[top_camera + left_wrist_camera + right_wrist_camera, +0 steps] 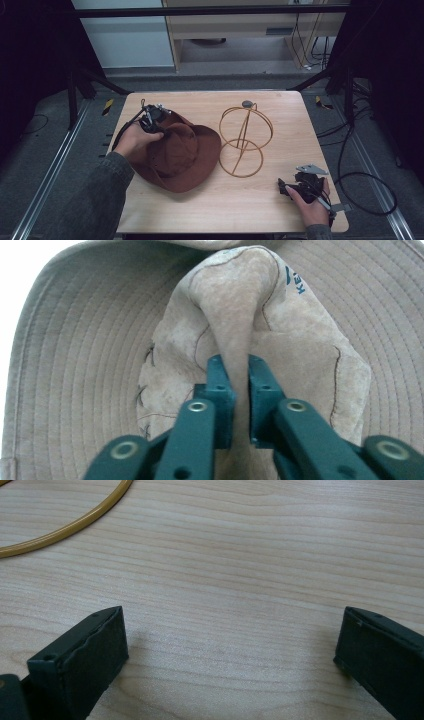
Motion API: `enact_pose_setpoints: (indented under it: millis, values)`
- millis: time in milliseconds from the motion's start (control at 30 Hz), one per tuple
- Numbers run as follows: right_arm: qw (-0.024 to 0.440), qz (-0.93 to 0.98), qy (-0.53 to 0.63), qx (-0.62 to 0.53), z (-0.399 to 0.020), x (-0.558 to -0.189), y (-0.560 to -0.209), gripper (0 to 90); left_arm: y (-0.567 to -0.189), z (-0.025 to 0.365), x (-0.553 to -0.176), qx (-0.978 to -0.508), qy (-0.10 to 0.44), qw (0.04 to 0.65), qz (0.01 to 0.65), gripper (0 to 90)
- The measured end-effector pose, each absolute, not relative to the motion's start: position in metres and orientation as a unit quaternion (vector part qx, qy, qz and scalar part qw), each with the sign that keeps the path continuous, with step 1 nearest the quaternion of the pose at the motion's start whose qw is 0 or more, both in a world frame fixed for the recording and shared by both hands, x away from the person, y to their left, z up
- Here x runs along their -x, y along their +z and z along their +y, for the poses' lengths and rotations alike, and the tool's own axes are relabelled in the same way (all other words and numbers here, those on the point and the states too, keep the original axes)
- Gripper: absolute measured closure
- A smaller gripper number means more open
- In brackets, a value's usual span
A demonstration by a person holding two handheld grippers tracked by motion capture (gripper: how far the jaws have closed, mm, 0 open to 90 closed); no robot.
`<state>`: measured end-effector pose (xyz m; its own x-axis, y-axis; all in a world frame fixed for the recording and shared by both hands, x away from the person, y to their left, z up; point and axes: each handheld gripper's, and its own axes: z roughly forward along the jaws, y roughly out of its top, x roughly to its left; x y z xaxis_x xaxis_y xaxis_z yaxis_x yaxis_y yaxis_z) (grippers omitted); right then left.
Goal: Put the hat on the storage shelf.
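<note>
The brown hat (180,157) lies on the tabletop (280,205), at the left centre of the high view. The left gripper (151,123) pinches a fold of its crown between clenched fingers (220,385). To the right stands the wire stand (245,140). At the lower right, the right gripper (286,188) rests with fingers (80,655) spread wide, grasping nothing.

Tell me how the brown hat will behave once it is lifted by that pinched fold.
Probably floppy: the hat crown folds into a soft ridge between the left gripper jaws. Its wide brim would likely droop. It looks like light fabric, so it should lift easily and hardly slip.
</note>
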<state>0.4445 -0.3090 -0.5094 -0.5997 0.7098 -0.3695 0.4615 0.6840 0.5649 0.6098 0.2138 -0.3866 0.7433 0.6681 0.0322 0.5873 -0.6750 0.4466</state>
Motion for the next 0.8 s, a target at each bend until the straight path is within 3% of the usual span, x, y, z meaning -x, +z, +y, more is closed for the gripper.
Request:
enact_pose_setpoints:
  millis: [200,800]
  values:
    - [0.294,0.869,0.211,-0.337,-0.309,-0.444,-0.509,0.5,-0.382,0.219,-0.607,-0.909,0.102,0.209,0.345,88.0]
    - [0.294,0.869,0.211,-0.337,-0.309,-0.445,-0.509,0.5,-0.345,0.241,-0.58,-0.902,0.137,0.248,0.326,88.4]
